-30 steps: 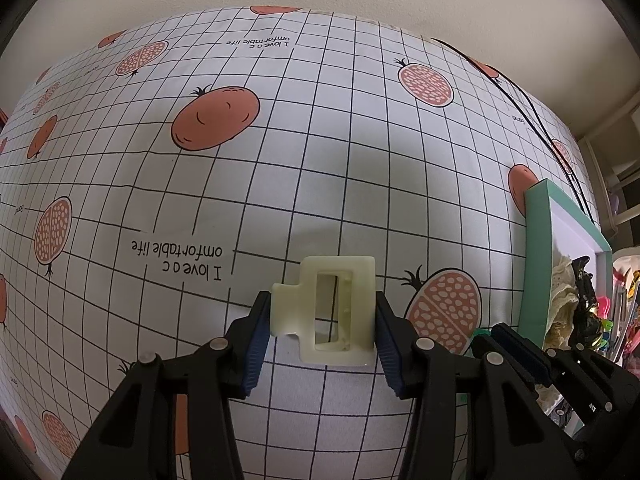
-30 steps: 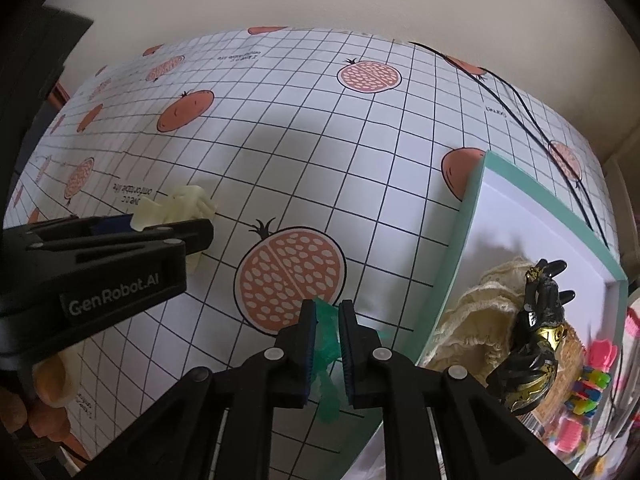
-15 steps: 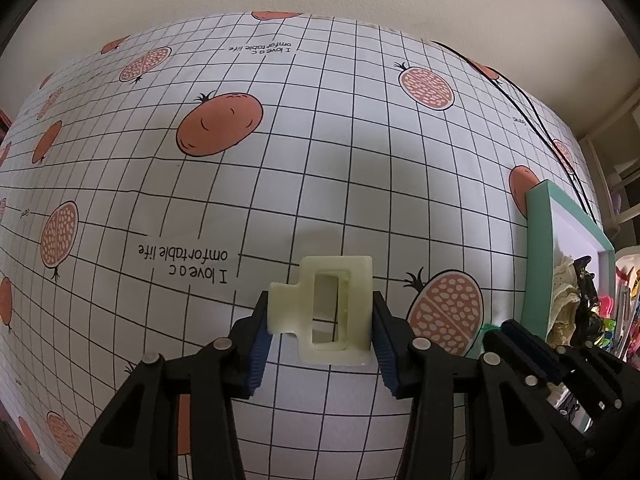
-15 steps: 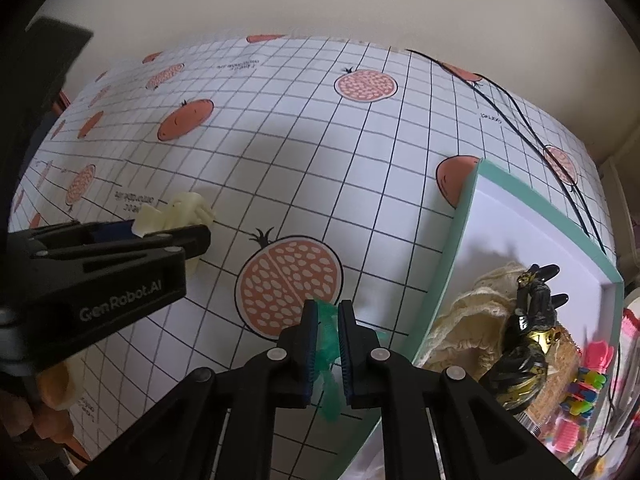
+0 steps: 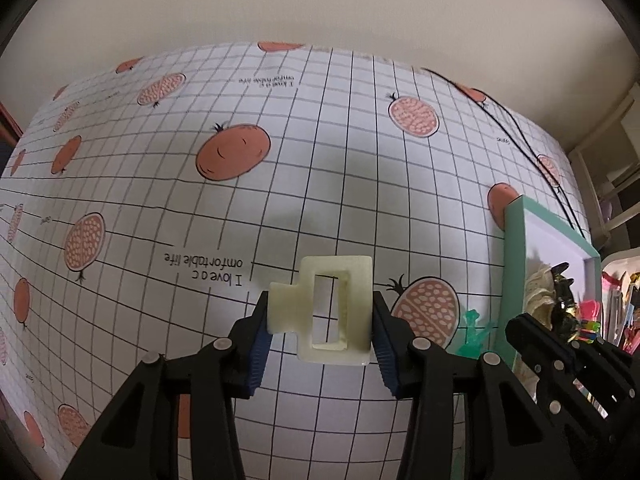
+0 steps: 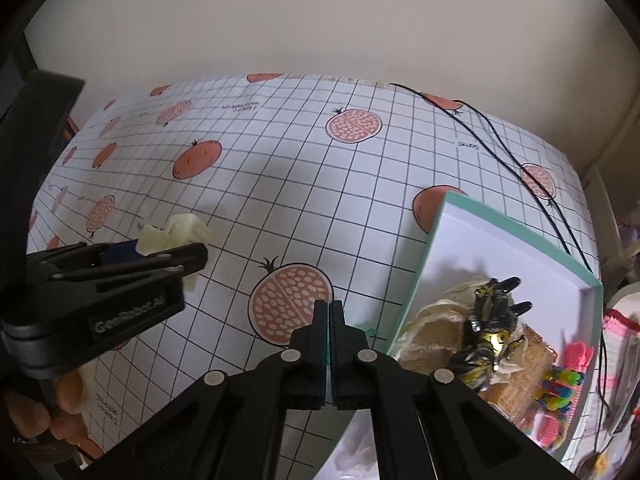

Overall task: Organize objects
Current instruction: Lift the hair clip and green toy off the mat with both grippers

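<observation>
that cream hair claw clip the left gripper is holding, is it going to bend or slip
The cream claw clip looks like rigid molded plastic, so it probably won't flex. Its hollow frame suggests it's light. The left hand-held gripper pinches its smooth flat sides, so it might slip or twist if squeezed loosely.

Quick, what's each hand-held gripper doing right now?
Left hand-held gripper: closed on the cream hair claw clip.
Right hand-held gripper: closed on a green clip.
</observation>
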Demonstrator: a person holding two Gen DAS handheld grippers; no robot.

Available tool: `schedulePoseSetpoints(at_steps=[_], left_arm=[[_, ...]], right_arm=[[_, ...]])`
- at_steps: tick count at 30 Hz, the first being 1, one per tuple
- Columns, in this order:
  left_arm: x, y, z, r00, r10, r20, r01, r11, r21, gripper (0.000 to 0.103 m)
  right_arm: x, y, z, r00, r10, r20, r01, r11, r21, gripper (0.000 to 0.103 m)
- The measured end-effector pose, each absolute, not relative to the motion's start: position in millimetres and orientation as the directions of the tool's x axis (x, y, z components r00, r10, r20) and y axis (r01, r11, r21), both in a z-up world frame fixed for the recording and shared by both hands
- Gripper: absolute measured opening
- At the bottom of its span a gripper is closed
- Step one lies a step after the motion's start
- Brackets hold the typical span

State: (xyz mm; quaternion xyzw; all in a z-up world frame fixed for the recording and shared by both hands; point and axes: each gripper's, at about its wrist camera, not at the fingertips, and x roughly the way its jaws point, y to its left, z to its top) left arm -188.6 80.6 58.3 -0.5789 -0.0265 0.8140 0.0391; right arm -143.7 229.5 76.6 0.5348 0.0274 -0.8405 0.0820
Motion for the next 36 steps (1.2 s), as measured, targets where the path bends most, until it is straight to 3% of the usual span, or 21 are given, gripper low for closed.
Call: schedulePoseSetpoints(at_steps=[14, 16, 18, 20, 31, 33, 36], left_arm=[[-186, 65, 64, -0.334, 0.088, -0.939, 0.013, -0.995, -0.098, 0.048], [-186, 65, 62, -0.330, 0.092, -0.939, 0.011, -0.995, -0.102, 0.048], [-186, 64, 60, -0.328, 0.094, -0.940, 0.012, -0.995, -0.104, 0.048], [-186, 62, 57, -0.324, 0.095, -0.941, 0.015, -0.994, -0.105, 0.048], [-188, 59, 47, -0.307, 0.106, -0.946, 0.015, -0.993, -0.116, 0.048], [-188, 59, 47, -0.306, 0.107, -0.946, 0.012, -0.993, -0.116, 0.048], [-187, 59, 46, -0.305, 0.106, -0.946, 0.014, -0.993, -0.116, 0.048]], right_arm=[[-151, 250, 67, -0.400, -0.097, -0.911, 0.113, -0.992, 0.056, 0.002], [-152, 248, 62, -0.394, -0.108, -0.913, 0.116, -0.991, 0.067, 0.006], [-154, 244, 57, -0.387, -0.111, -0.916, 0.124, -0.990, 0.067, 0.024], [-155, 240, 53, -0.383, -0.109, -0.917, 0.133, -0.989, 0.062, 0.036], [-165, 229, 32, -0.367, -0.100, -0.925, 0.148, -0.988, 0.048, 0.035], [-165, 229, 31, -0.365, -0.100, -0.926, 0.145, -0.988, 0.050, 0.018], [-165, 231, 33, -0.368, -0.097, -0.925, 0.136, -0.989, 0.050, 0.015]])
